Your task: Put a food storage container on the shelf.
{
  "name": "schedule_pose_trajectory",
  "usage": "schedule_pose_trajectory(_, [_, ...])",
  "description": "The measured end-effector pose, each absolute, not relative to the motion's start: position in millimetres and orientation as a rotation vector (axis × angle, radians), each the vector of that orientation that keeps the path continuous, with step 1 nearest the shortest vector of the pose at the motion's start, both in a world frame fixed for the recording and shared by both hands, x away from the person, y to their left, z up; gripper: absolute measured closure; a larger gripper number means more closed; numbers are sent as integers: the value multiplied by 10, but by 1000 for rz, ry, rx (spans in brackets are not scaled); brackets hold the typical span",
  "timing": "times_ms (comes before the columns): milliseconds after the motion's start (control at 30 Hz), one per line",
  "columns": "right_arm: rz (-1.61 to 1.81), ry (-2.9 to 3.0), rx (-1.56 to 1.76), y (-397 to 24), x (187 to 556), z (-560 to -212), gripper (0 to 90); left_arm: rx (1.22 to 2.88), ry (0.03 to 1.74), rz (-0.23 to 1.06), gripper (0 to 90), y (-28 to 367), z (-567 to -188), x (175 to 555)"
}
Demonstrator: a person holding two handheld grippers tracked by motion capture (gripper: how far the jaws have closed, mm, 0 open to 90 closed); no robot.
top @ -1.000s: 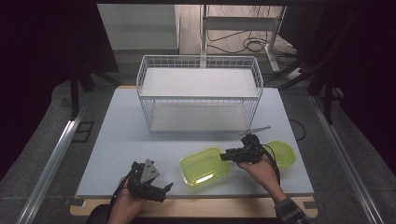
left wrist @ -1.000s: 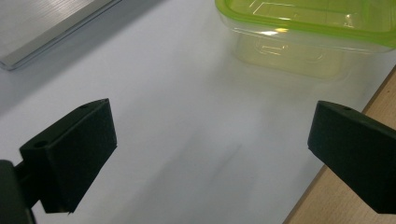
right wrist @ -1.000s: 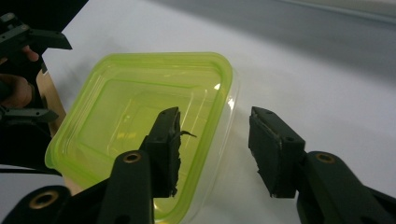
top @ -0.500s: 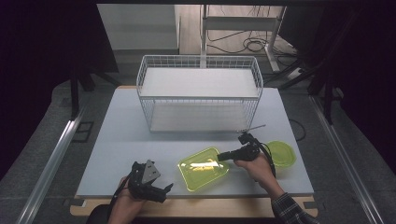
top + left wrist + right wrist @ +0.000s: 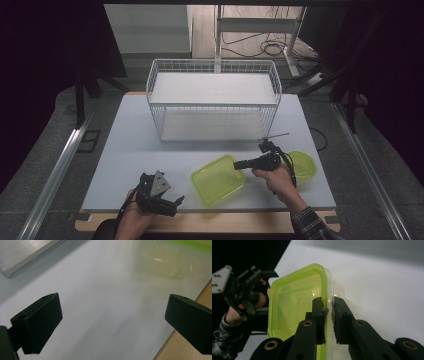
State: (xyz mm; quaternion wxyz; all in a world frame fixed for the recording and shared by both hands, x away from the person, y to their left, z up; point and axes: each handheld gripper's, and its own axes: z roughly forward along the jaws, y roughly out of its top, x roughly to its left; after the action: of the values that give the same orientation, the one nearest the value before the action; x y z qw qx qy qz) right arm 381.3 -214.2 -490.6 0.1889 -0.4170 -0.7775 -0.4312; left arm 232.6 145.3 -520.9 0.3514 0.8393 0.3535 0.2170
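Observation:
A clear food container with a lime-green rim (image 5: 217, 179) sits on the white table (image 5: 125, 150) near the front. My right gripper (image 5: 236, 164) points left at it, shut on its right wall. In the right gripper view the pads (image 5: 318, 307) pinch that wall of the container (image 5: 294, 302), one inside and one outside; the jaws have just been closing on it. My left gripper (image 5: 177, 202) rests at the front left, open, with bare table between its jaws (image 5: 112, 312) and the container (image 5: 162, 262) blurred beyond.
A matching green lid (image 5: 302, 164) lies flat just right of my right hand. A white wire basket (image 5: 214, 100) stands at the back middle of the table. The wooden front edge (image 5: 210, 222) runs below both hands.
The right gripper's jaws have closed on the container's right wall, and the container has shifted slightly. The left gripper has stayed where it was.

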Motion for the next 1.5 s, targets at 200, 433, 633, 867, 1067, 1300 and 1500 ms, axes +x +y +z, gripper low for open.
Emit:
schedule_pose_trajectory(200, [-1273,-2149,-1202,-2206,3811,-4803,802,2181,920,566,10,1455,-5212,2328])
schedule_pose_trajectory(433, [-1341,-2148,-1215,-2253,3804,-4634,803,2181,922,567,10,1456,-5212,2327])
schedule_pose_trajectory(633, [-1401,-2134,-1207,-2274,3824,-4474,803,2189,918,570,9,1448,-5216,2326])
schedule_pose_trajectory(867, [-1442,-2113,-1207,-2270,3854,-4347,803,2189,917,570,9,1447,-5215,2326])
schedule_pose_trajectory(1067, [-1488,-2085,-1205,-2237,3898,-4164,803,2189,917,571,10,1447,-5214,2324])
schedule_pose_trajectory(1300, [-1546,-2074,-1193,-2212,3965,-3938,803,2192,913,573,10,1448,-5213,2323])
schedule_pose_trajectory(1500, [-1598,-2070,-1203,-2201,4034,-3735,803,2192,913,572,10,1448,-5214,2323])
